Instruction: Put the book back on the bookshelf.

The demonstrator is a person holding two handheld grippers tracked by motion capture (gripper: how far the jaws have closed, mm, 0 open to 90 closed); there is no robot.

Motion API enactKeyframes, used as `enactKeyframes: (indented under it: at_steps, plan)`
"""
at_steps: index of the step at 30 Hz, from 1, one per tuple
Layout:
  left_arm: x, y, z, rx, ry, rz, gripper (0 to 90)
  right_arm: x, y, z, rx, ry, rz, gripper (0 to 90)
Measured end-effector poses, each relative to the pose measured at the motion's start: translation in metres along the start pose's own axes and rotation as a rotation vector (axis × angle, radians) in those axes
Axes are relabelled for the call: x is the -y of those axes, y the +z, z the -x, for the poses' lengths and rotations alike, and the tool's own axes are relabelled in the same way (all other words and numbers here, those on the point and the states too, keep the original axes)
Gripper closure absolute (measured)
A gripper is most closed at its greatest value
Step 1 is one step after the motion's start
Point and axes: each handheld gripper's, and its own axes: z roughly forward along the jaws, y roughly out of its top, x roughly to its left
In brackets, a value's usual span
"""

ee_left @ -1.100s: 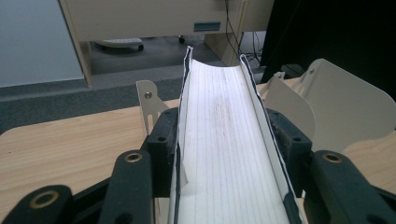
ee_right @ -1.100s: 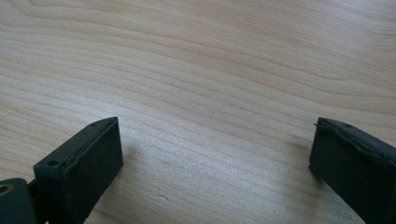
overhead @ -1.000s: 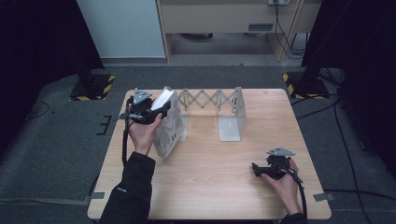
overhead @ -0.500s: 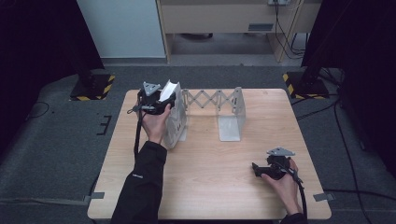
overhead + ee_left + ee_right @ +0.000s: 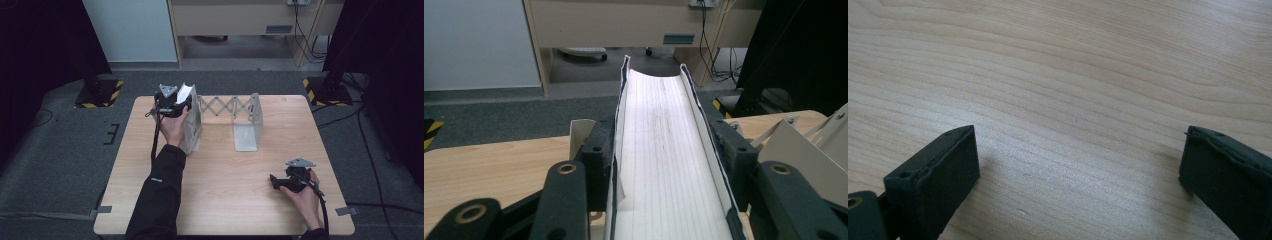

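My left gripper (image 5: 180, 103) is shut on a book (image 5: 185, 92) with white page edges and dark covers, held above the far left of the table. In the left gripper view the book (image 5: 659, 125) runs away from me, spine down, between the black jaws, with the gripper (image 5: 664, 150) clamped on both covers. It hangs right over the left end plate (image 5: 194, 130) of a grey extendable book rack (image 5: 225, 106). The rack's right end plate (image 5: 248, 127) stands apart. My right gripper (image 5: 278, 182) rests open on the table near the front right; bare wood lies between its jaws (image 5: 1078, 165).
The wooden table (image 5: 225, 200) has free room in the middle and front. Beyond its far edge are a white panel (image 5: 130, 30), a beige desk (image 5: 240, 17) and cables on grey carpet. Yellow-black stand feet (image 5: 320, 90) sit at both far corners.
My left gripper has carried the book to the right and farther away, over the rack's left end plate. The right hand has stayed in place.
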Motion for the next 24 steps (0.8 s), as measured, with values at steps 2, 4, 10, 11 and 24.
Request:
enactKeyframes:
  at_steps: [2, 4, 10, 11, 24]
  plan:
    - [0.0, 0.003, 0.004, -0.007, 0.016, -0.001, 51.1, 0.0, 0.0, 0.0, 0.0, 0.0, 0.0, 2.9]
    - [0.0, 0.004, 0.005, -0.01, 0.019, 0.002, 51.2, 0.0, 0.0, 0.0, 0.0, 0.0, 0.0, 2.9]
    - [0.002, 0.01, 0.012, -0.006, 0.031, -0.006, 51.1, 0.0, 0.0, 0.0, 0.0, 0.0, 0.0, 2.9]
    - [0.002, 0.01, 0.013, -0.006, 0.036, -0.002, 51.1, 0.0, 0.0, 0.0, 0.0, 0.001, 0.001, 2.9]
    - [0.013, 0.002, 0.007, 0.048, 0.007, 0.029, 46.6, 0.0, 0.0, 0.0, 0.0, -0.001, 0.0, 2.9]
